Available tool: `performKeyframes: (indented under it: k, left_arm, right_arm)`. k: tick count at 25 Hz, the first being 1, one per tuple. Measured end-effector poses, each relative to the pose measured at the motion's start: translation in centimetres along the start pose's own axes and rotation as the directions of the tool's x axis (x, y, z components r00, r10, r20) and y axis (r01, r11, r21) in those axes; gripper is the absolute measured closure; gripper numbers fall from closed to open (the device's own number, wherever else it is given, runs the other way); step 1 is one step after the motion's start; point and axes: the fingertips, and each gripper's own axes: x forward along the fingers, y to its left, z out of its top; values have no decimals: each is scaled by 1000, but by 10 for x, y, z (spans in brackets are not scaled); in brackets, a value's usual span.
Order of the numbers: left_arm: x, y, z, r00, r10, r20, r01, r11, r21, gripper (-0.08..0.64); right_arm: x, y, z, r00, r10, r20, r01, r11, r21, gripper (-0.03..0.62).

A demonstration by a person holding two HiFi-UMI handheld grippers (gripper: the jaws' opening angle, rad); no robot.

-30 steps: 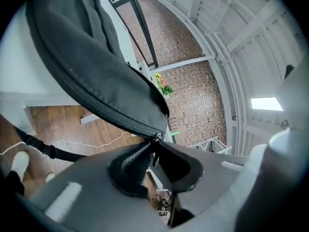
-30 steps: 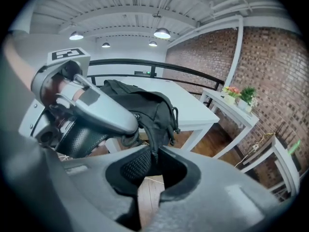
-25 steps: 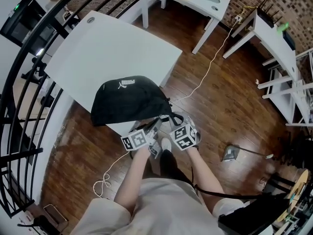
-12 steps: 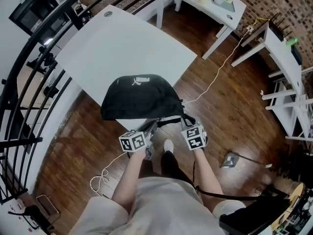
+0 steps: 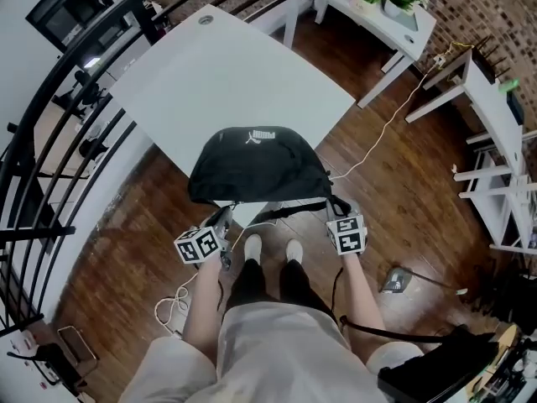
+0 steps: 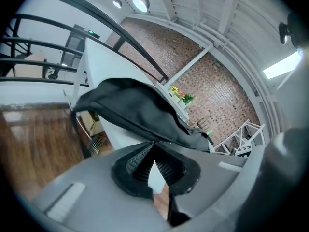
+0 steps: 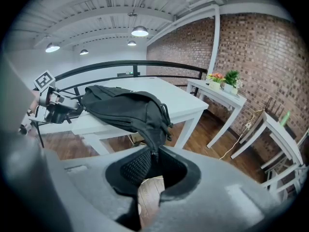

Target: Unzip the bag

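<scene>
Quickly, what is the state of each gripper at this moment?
Left gripper: shut, pinching the lower edge of the black bag.
Right gripper: shut, clamped on the bag's hanging end.

Left hand-held gripper [image 5: 224, 219], right hand-held gripper [image 5: 337, 207], clamped

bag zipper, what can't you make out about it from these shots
Zipper on the bag: head view, too small, black on black; how far open cannot be told.
Pull tab: left gripper view, its shut jaws meet at the bag's edge and cover whatever they pinch.
Right gripper view: jaws shut on a bag end; folds hide any zipper there.
</scene>
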Motion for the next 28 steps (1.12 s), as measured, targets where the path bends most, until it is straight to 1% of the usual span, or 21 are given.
performKeyframes:
  k: [3, 6, 8, 10, 12, 15, 17, 19, 22, 24, 26, 28]
  left_arm:
    - [-26, 39, 23, 996, 66, 59, -66, 998, -6, 540]
    - [-50, 69, 47, 987, 113, 110, -114, 994, -2, 540]
    - [-62, 86, 60, 983, 133, 130, -135, 991, 2, 540]
    - [-67, 97, 66, 982, 139, 128, -144, 989, 28, 540]
    - [-64, 100, 66, 984, 138, 116, -145, 988, 50, 540]
    - [-61, 93, 57, 987, 128, 101, -133, 990, 44, 538]
    - [-69, 84, 49, 988, 124, 92, -131, 989, 70, 534]
    - [-85, 72, 41, 985, 134, 105, -145, 983, 111, 531]
    - [-114, 49, 30, 977, 134, 164, -158, 976, 147, 543]
    - [-135, 25, 21, 972, 111, 209, -147, 975, 168, 543]
    - [-155, -7, 10, 963, 75, 260, -131, 969, 208, 543]
    - [-176, -51, -8, 950, 36, 310, -122, 957, 263, 543]
  right_arm:
    - [3, -2, -4, 1000, -22, -4, 22, 1000, 3, 555]
    - [5, -2, -7, 999, -42, -14, 42, 999, 8, 554]
    - [7, -2, -8, 998, -56, -19, 56, 998, 10, 554]
    - [12, -1, -9, 997, -70, -24, 70, 997, 12, 554]
    - [18, 0, -12, 996, -89, -30, 90, 996, 22, 554]
    - [24, 1, -20, 994, -97, -50, 100, 993, 59, 554]
    - [22, 5, -28, 993, -91, -70, 97, 991, 92, 538]
    - [10, 10, -36, 992, -103, -67, 110, 987, 115, 536]
    - [-21, 20, -41, 995, -97, 3, 95, 983, 154, 537]
    - [-49, 33, -40, 993, -74, 94, 55, 980, 193, 544]
    - [-83, 51, -33, 977, -33, 209, -13, 976, 216, 600]
    - [-126, 72, -30, 949, 23, 316, -87, 978, 191, 600]
